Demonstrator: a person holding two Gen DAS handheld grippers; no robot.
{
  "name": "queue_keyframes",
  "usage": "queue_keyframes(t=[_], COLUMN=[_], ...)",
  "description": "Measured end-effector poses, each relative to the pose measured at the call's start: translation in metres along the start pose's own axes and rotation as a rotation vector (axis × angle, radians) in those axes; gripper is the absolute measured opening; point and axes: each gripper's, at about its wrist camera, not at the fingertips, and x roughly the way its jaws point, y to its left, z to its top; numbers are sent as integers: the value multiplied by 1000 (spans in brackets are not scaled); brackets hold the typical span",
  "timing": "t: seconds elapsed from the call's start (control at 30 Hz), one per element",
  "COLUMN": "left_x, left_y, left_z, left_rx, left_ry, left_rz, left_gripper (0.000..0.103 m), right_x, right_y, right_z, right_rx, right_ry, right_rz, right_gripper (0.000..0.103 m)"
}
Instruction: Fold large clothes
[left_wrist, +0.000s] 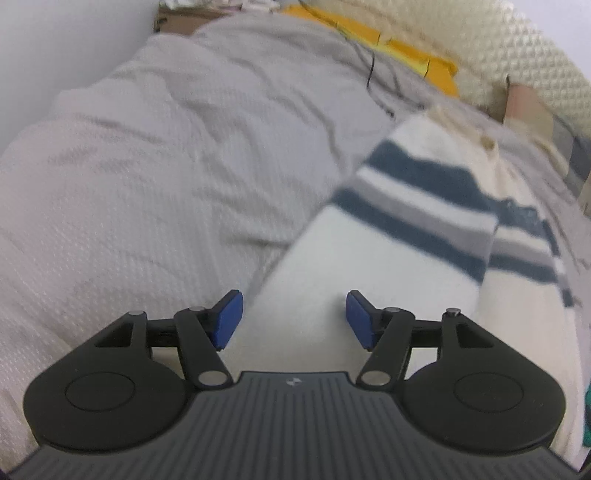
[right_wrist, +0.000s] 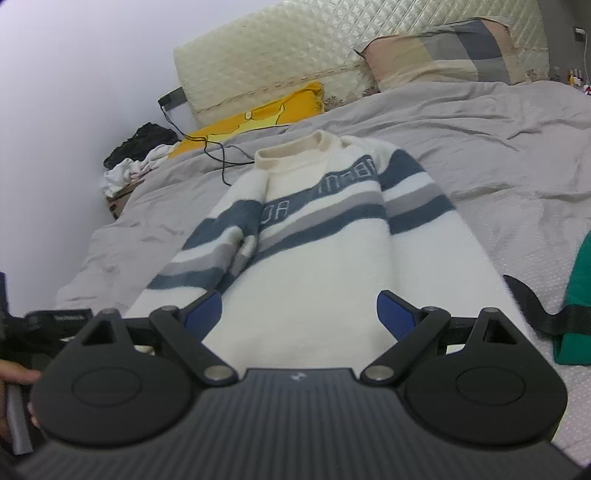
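So both tools are wide open and holding nothing: the left tool (left_wrist: 291, 319) hangs over the bottom part of the sweater (right_wrist: 314, 266) near its left edge, and the right tool (right_wrist: 299, 314) sits right at the hem, looking up the body toward the collar (right_wrist: 291, 151). The sweater lies spread on the bed (right_wrist: 461, 125), straight ahead of the right tool, with both sleeves already lying in over the body, the left sleeve (right_wrist: 221, 236) bunched a bit at its cuff. Biggest risk I see: that fuzzy knit is thick, so if either tool closes on just the top layer, the body lifts without the sleeve and the tidy fold falls apart. Grabbing too deep is the opposite problem, since the grey bedsheet (left_wrist: 166, 166) underneath is wrinkly and could get pinched along with the hem (then everything drags). Also the left wrist view is blurry, so I can't tell exactly how close its pads (left_wrist: 229, 317) are to the fabric.
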Motion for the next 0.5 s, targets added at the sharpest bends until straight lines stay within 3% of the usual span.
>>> queue_keyframes(t=[0.13, 0.27, 0.33, 0.4, 0.5], left_x=[4, 5, 5, 3, -7], left_y=[-3, -5, -10, -13, -16], left_z=[-6, -11, -13, -14, -5], left_rx=[-11, 15, 44, 70, 99], left_ry=[43, 77, 84, 86, 56], left_rz=[-29, -54, -45, -36, -29], left_gripper=[66, 54, 43, 22, 9], right_x=[2, 10, 14, 17, 21], right_y=[0, -2, -3, -3, -3], right_z=[-2, -5, -6, -6, -6], right_rx=[-9, 2, 7, 6, 3], right_ry=[12, 38, 49, 55, 56], right_rz=[-9, -26, -35, -45, -58], right_gripper=[92, 92, 92, 92, 92])
